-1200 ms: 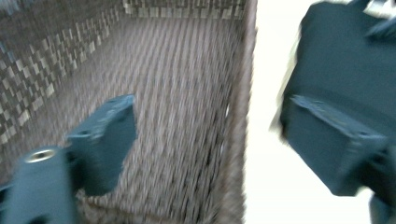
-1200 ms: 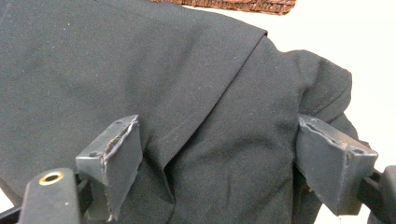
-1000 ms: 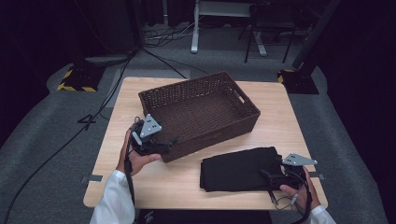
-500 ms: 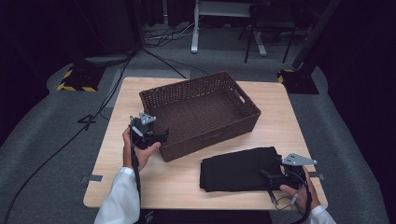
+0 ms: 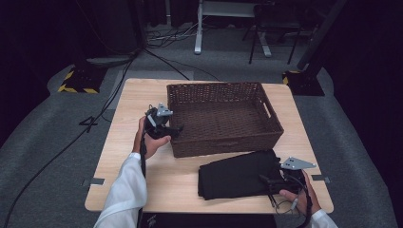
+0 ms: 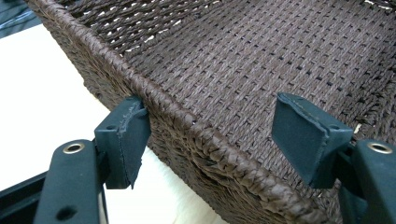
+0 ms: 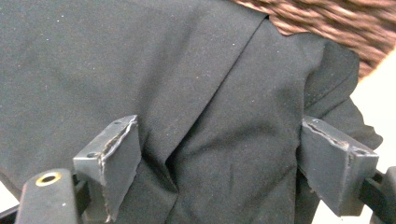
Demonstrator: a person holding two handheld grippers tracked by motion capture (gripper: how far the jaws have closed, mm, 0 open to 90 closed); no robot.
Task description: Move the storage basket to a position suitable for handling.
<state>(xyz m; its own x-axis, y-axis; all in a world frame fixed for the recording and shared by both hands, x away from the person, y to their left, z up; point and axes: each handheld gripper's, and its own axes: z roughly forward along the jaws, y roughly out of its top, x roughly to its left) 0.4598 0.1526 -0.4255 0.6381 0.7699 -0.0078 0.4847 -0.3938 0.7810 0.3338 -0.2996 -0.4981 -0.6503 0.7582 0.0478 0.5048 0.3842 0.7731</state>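
Left gripper view shows the left gripper point(image 6: 210, 135) straddling the near-left rim of the brown wicker basket point(image 6: 261, 70), its jaws having just been closing, one pad touching the outer wall, the other apart. The stiff, light weave should take a rim pinch. On the table's near right, the right gripper point(image 7: 219, 163) stands open over the folded black cloth point(image 7: 140, 70), soft and limp, best pinched at its edge.

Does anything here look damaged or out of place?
Only small things. The pads on the right gripper look frayed and cracked along their edges, and the left gripper's pad is ragged too. The black cloth is neatly folded beside the basket, which sits slightly askew on the table.
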